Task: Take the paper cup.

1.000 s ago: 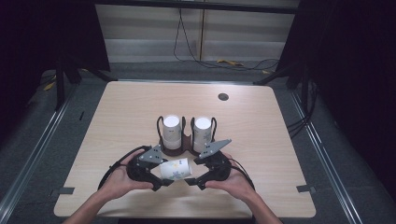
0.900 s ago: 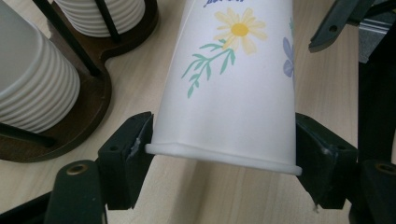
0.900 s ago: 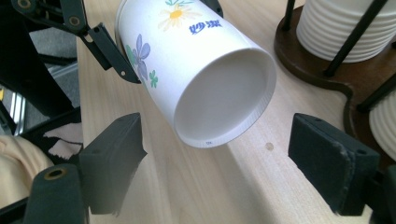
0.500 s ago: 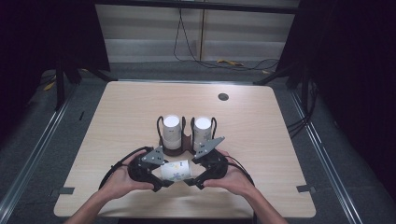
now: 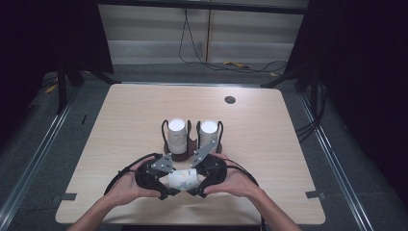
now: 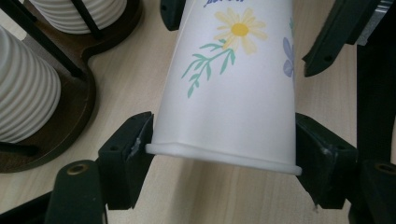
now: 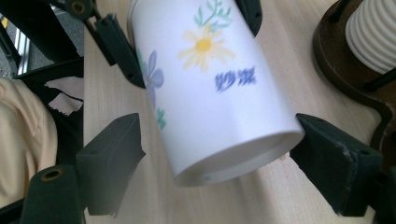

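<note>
since the earlier frames the 2 hands have barely shifted; the cup between them has tilted slightly, nothing more. the counter (image 5: 288, 159) carries everything, and just beyond both grippers stands a dark wooden holder (image 5: 185, 155) with 2 ribbed white cups (image 5: 176, 136) upright in its wire loops, probably the rack this cup belongs with. the floral paper cup (image 5: 183, 179) lies on its side between the grippers, held off the counter. the left gripper (image 6: 223, 156) pinches the cup at its rolled rim, both pads pressed to the lip, which keeps the wide end steady. the right gripper (image 7: 215, 154) stands spread around the narrow base end: its far pad (image 7: 327, 158) touches the base edge while the near pad (image 7: 116, 149) stays apart, so it looks ready to take the base rather than gripping yet.
</note>
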The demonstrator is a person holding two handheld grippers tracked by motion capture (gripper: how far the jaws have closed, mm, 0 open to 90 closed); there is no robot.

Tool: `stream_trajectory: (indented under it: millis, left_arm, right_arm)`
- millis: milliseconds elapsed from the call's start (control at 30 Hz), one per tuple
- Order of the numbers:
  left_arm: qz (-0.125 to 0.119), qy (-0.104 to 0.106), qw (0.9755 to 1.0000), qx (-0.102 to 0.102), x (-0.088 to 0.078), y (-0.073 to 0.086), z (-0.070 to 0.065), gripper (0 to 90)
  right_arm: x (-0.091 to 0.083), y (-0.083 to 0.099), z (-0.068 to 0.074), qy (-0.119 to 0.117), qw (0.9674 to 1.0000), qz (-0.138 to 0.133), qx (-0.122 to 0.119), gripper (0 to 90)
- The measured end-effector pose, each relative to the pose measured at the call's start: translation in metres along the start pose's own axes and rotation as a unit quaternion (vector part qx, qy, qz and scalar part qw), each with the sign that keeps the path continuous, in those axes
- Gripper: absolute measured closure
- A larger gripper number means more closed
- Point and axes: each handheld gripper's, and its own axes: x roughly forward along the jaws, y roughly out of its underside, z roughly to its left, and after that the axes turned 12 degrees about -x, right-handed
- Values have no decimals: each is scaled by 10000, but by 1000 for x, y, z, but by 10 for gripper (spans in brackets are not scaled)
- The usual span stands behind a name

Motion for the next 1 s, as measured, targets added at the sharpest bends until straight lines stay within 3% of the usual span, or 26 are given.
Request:
stream_trajectory:
  millis: [400,667,1000]
  left_arm:
    - [184,100,9997,119,4,-2,-4,268]
    - [142,150,9996,190,1,-1,-4,247]
    - [5,226,9997,82,0,3,-3,195]
  right_arm:
    - [3,-2,2,-183,9996,-19,-219,269]
    - [1,0,3,-313,9991,-82,-284,323]
    - [2,2,3,-534,9981,-234,-201,354]
